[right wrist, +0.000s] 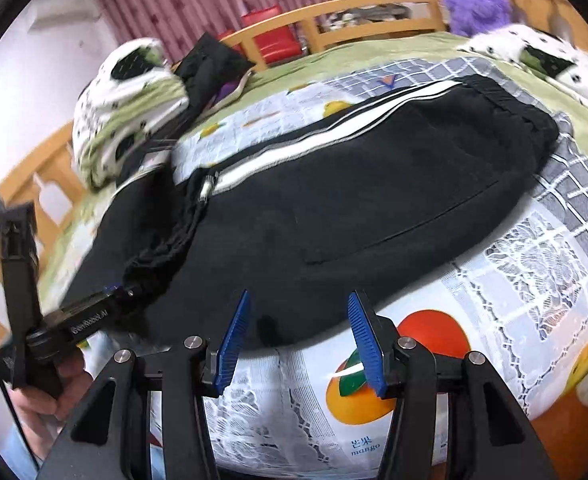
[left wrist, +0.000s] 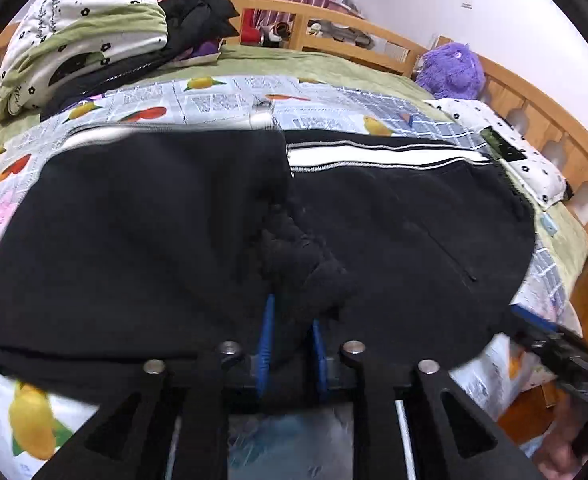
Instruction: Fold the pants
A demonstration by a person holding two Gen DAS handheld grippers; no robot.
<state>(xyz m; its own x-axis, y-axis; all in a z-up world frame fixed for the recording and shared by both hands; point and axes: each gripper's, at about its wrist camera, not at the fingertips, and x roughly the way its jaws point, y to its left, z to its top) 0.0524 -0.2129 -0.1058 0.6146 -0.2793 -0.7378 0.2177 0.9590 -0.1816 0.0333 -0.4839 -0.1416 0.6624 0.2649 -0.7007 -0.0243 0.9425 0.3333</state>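
Observation:
Black pants [left wrist: 154, 240] with white side stripes [left wrist: 373, 156] lie across the fruit-print bedspread [left wrist: 214, 100], one part folded over onto the other. My left gripper [left wrist: 292, 312] sits low on the fold, blue pads a little apart, with a bunch of black cloth lying loosely between and over the fingertips. From the right wrist view the left gripper [right wrist: 120, 290] comes in from the left, and a cloth ridge runs from its tip to the drawstring [right wrist: 208, 188]. My right gripper [right wrist: 297, 320] hovers open at the near edge of the pants [right wrist: 373, 200], nothing between its pads.
A folded quilt [left wrist: 78, 28] and a black jacket [left wrist: 198, 12] are piled at the far left of the bed. A purple plush toy [left wrist: 451, 70] and a dotted pillow [left wrist: 505, 152] lie at the right. A wooden bed rail [left wrist: 333, 20] runs behind. A hand [right wrist: 46, 400] holds the left gripper.

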